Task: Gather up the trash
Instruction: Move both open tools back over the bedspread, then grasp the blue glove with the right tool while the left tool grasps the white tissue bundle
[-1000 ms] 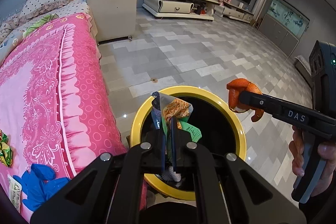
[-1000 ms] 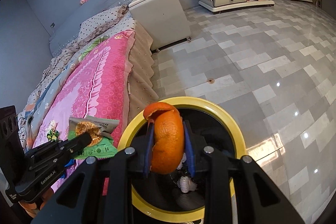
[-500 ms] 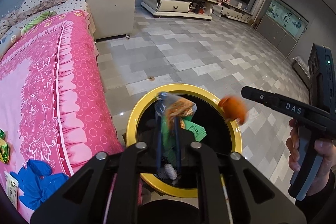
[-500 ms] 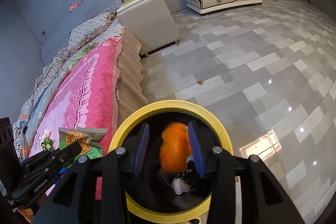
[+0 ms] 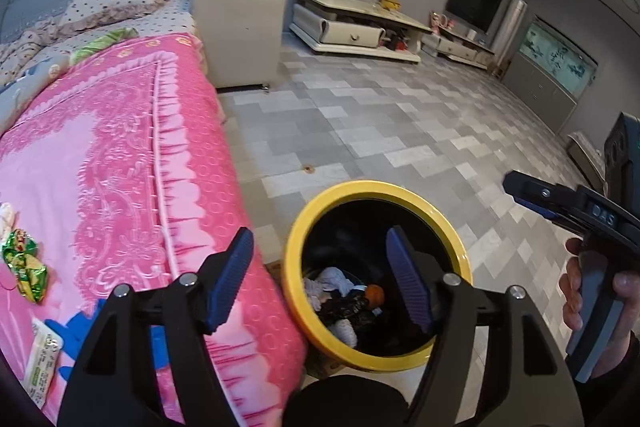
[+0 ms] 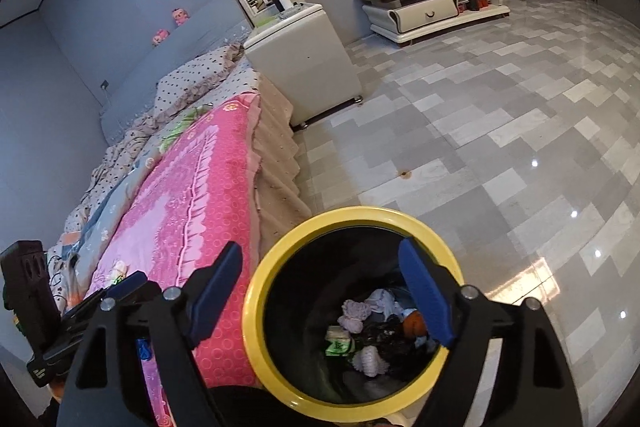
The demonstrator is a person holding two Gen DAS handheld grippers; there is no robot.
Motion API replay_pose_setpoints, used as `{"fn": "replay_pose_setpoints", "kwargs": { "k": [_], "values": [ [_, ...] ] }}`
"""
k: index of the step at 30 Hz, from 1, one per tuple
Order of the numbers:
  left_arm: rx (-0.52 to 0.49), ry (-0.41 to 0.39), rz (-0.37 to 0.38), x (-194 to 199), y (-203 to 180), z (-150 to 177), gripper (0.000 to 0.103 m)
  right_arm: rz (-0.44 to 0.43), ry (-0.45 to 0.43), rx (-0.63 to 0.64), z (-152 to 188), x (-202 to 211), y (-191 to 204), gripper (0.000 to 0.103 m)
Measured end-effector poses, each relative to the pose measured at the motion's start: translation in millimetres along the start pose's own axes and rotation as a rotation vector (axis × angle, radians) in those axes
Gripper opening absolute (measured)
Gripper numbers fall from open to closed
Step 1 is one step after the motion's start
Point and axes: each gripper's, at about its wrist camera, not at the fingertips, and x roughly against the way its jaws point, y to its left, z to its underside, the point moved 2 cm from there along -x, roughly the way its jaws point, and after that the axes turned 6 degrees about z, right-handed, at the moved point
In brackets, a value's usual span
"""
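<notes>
A yellow-rimmed black bin (image 5: 294, 247) (image 6: 256, 279) stands on the floor against the bed. Inside lie the orange peel (image 5: 375, 294) (image 6: 414, 323), the green snack wrapper (image 6: 339, 341), crumpled tissues (image 5: 334, 277) and dark scraps. My left gripper (image 5: 320, 281) is open and empty above the bin's left side. My right gripper (image 6: 320, 301) is open and empty over the bin; it also shows in the left wrist view (image 5: 536, 193) at the right. On the pink bedspread lie a green crumpled wrapper (image 5: 26, 265), a blue glove (image 5: 74, 331) and a white packet (image 5: 42, 363).
The bed with the pink cover (image 5: 120, 167) runs along the left. A white cabinet (image 5: 240, 31) stands at its head, and a low TV stand (image 5: 352, 27) is against the far wall. Grey tiled floor (image 5: 400, 131) spreads to the right.
My right gripper opened and the orange peel fell into the bin. My left gripper opened and the snack wrapper dropped in too. Both grippers have lifted and drawn back a little.
</notes>
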Motion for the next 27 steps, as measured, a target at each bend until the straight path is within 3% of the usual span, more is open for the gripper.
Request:
{"fn": "replay_pose_setpoints", "kwargs": {
  "k": [5, 15, 27],
  "values": [
    [0.028, -0.055, -0.078, 28.3, 38.5, -3.4, 0.074, -0.074, -0.021, 0.076, 3.1, 4.1, 38.2, 0.082],
    [0.126, -0.120, -0.229, 85.5, 136.4, -0.7, 0.076, -0.166, 0.005, 0.224, 15.6, -4.0, 124.5, 0.083],
    [0.269, -0.149, -0.422, 140.8, 267.7, 8.4, 0.076, -0.236, 0.083, 0.443, 62.0, -25.0, 224.0, 0.083]
  ]
}}
